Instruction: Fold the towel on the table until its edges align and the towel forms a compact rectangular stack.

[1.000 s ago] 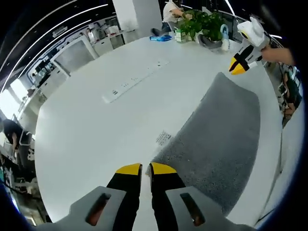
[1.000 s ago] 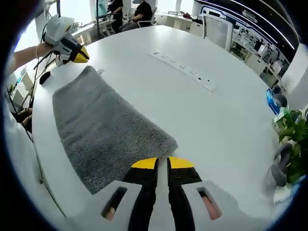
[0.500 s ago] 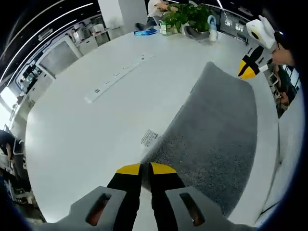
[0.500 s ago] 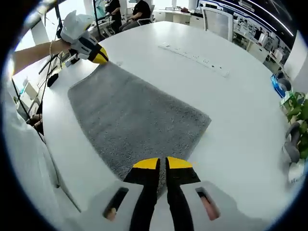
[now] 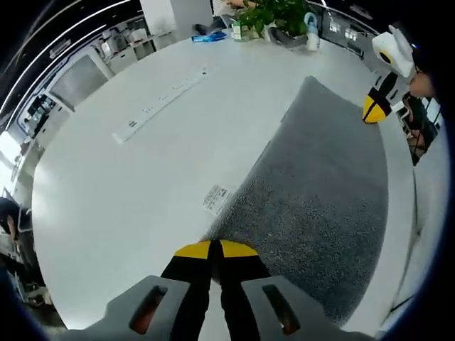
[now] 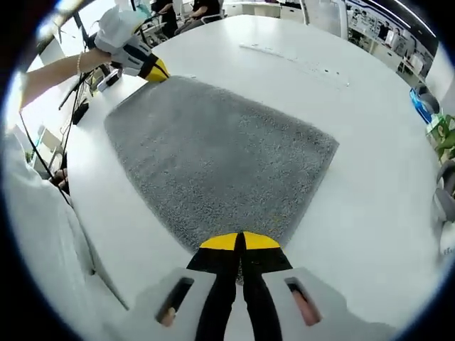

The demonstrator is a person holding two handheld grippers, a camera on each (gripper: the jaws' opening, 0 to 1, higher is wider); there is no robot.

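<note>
A large white round table (image 5: 128,199) is seen beneath everything, and a grey towel (image 5: 320,192) is spread flat on it along the edge nearest the person. In the right gripper view the same towel (image 6: 213,156) is laid out as a broad rectangle reaching from the near jaws to the far left.

In the left gripper view the left gripper (image 5: 211,250) is shown with its yellow-tipped jaws brought together, pinched on the near corner of the towel, just beside a small white label (image 5: 216,199) sewn at the towel's edge. At the far right of that view the right gripper (image 5: 375,106) is seen at the towel's far corner.

In the right gripper view the right gripper (image 6: 239,243) is shown with its jaws pressed together on the near edge of the towel. The left gripper (image 6: 153,69) is seen at the far left corner, held by a hand (image 6: 92,60).

A long white power strip (image 5: 160,103) is laid on the table well apart from the towel. Green plants (image 5: 274,13) are placed at the table's far side, and a blue object (image 5: 207,37) is seen near them.
</note>
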